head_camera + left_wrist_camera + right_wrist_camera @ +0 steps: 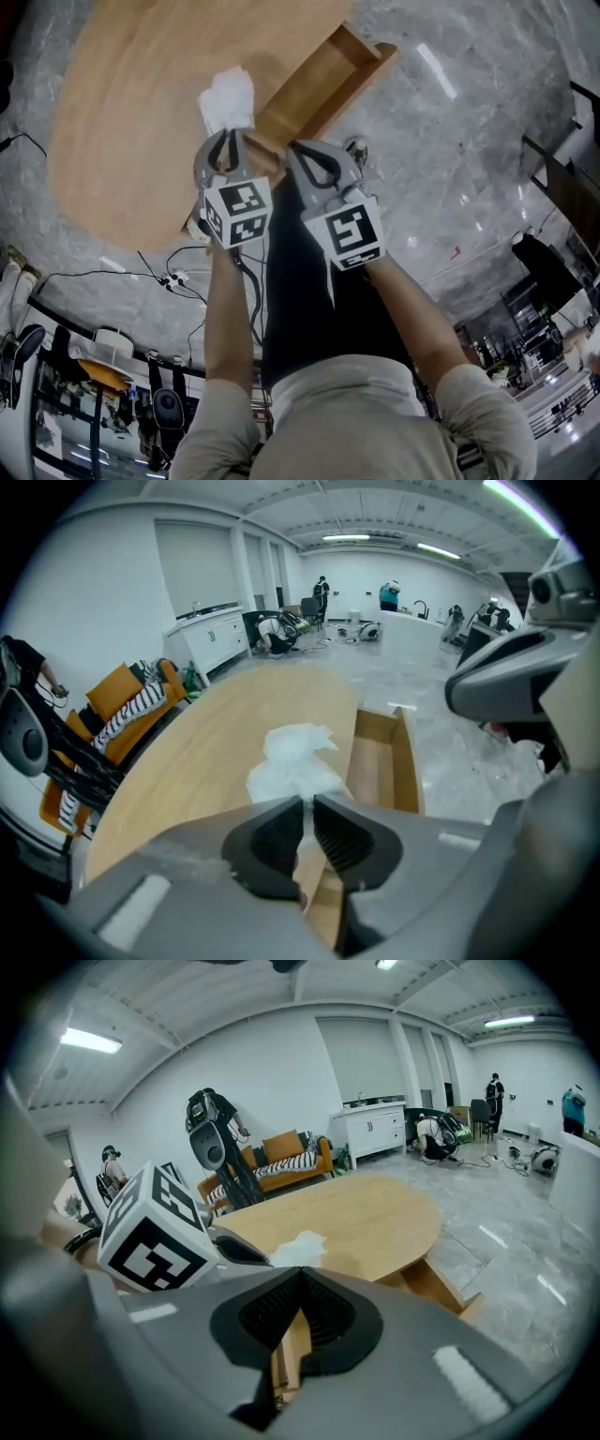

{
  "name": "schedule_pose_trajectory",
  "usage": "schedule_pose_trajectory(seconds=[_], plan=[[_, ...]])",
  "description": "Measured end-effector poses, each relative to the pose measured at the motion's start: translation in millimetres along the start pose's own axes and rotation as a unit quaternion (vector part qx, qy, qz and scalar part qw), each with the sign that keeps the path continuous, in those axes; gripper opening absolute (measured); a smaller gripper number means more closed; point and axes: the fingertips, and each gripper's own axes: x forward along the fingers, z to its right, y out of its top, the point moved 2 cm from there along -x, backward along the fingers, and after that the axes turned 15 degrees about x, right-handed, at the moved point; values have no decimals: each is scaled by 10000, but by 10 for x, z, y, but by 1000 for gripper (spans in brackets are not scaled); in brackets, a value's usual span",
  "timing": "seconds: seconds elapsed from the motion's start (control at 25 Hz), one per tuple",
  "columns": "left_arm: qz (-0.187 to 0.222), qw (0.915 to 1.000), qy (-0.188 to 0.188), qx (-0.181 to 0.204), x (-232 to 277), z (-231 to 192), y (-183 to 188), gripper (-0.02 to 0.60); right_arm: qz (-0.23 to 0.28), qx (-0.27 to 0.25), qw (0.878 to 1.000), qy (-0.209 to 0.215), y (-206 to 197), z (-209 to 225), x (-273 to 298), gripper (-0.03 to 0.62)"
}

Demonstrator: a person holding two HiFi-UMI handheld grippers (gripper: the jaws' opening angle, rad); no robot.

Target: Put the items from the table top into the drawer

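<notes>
On the oval wooden table, near its right edge, is a white crumpled bundle (thin film or tissue, by its look). Whether it rests on the wood or hangs clear cannot be told. The left gripper is clamped on the bundle's near tail. The bundle is probably light, soft and flimsy, so a pinch on a gathered fold suits it better than a loose corner. Just beside it the drawer stands open. The right gripper is closed and empty.
</notes>
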Motion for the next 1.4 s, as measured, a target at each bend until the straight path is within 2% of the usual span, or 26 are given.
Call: schedule_pose_trajectory(seconds=[0.2, 0.36, 0.56, 0.88, 1.08, 1.2, 1.4], plan=[[120, 9985, -201, 501, 48, 313, 263, 57, 116, 116, 9998, -132, -42, 219, -136, 8], [195, 9965, -297, 760, 110, 552, 468, 55, 245, 234, 9991, -236, -86, 451, -285, 8], [248, 9908, -373, 1277, 200, 763, 735, 49, 339, 489, 9973, -425, -74, 722, -485, 8], [266, 9686, -573, 2403, 548, 1264, 1158, 46, 659, 978, 9901, -764, -97, 1325, -753, 8], [281, 9469, -618, 3144, 724, 1420, 1346, 44, 759, 1170, 9862, -888, -112, 1593, -862, 8], [251, 9386, -678, 3373, 821, 1543, 1409, 41, 780, 1244, 9847, -940, -163, 1750, -910, 6], [176, 9334, -636, 3527, 1000, 1564, 1452, 38, 808, 1340, 9826, -1000, -202, 1931, -952, 6]])
